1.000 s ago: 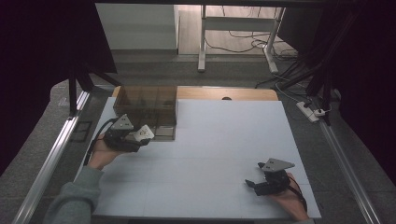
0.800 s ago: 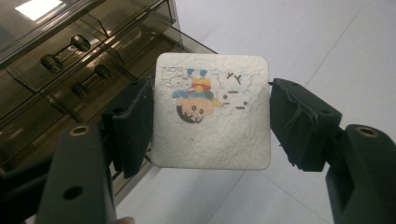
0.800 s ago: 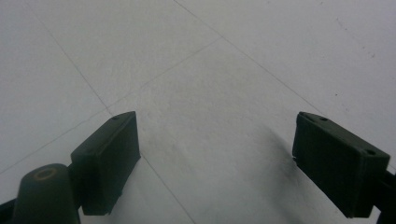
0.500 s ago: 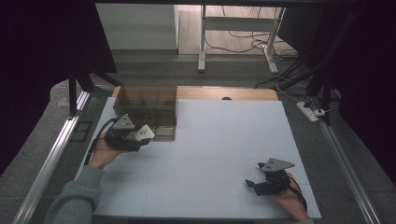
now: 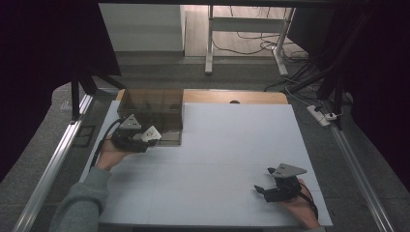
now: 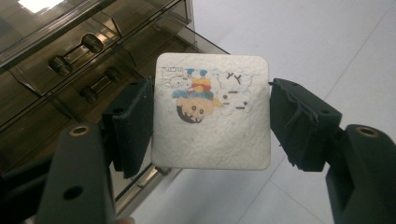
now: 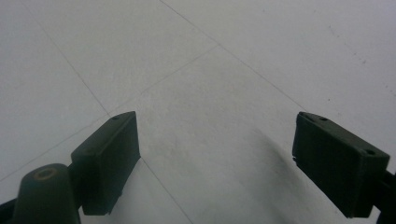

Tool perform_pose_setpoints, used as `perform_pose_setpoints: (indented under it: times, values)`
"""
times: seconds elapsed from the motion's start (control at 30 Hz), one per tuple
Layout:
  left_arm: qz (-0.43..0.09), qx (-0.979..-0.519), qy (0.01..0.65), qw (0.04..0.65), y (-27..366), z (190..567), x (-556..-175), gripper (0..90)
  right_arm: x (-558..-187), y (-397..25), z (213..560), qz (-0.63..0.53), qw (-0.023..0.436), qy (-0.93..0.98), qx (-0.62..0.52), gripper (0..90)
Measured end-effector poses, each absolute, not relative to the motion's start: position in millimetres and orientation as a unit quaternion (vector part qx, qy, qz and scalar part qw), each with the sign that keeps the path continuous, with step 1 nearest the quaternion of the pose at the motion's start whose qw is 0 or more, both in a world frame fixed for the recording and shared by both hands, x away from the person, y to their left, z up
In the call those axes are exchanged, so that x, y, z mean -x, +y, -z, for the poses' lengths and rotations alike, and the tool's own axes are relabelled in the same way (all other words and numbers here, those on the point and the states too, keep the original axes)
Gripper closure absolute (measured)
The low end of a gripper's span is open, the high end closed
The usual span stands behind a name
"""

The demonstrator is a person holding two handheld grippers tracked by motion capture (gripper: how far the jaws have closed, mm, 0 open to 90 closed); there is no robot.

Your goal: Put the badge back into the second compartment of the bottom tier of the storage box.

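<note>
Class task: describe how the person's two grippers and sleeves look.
Both the left gripper and right gripper are black, each topped by a grey three-cornered plate. Their fingers are blocky black pads. A black cable trails from the left one. A grey sleeve covers the left forearm.

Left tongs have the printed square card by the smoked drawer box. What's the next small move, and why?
Probably ease the left tongs forward to carry the card over the open drawer of the box, then release. The card sits clamped between both pads, just short of the drawer's compartments. The right tongs rest open on the white table, far away.
</note>
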State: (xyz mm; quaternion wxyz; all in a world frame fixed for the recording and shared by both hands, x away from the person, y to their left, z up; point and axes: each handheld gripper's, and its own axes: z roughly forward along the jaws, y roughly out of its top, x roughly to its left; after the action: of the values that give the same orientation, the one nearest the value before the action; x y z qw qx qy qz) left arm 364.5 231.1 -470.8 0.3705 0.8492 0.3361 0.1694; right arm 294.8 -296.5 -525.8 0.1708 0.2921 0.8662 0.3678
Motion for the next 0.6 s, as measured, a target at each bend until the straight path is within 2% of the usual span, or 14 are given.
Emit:
perform_pose_setpoints:
  times: [0.6]
  values:
    - [-0.164, -0.843, 0.382, 0.341, 241, 494, -398, 33.2, -294, -297, 522, -0.378, 0.178, 0.860, -0.292, 15.2]
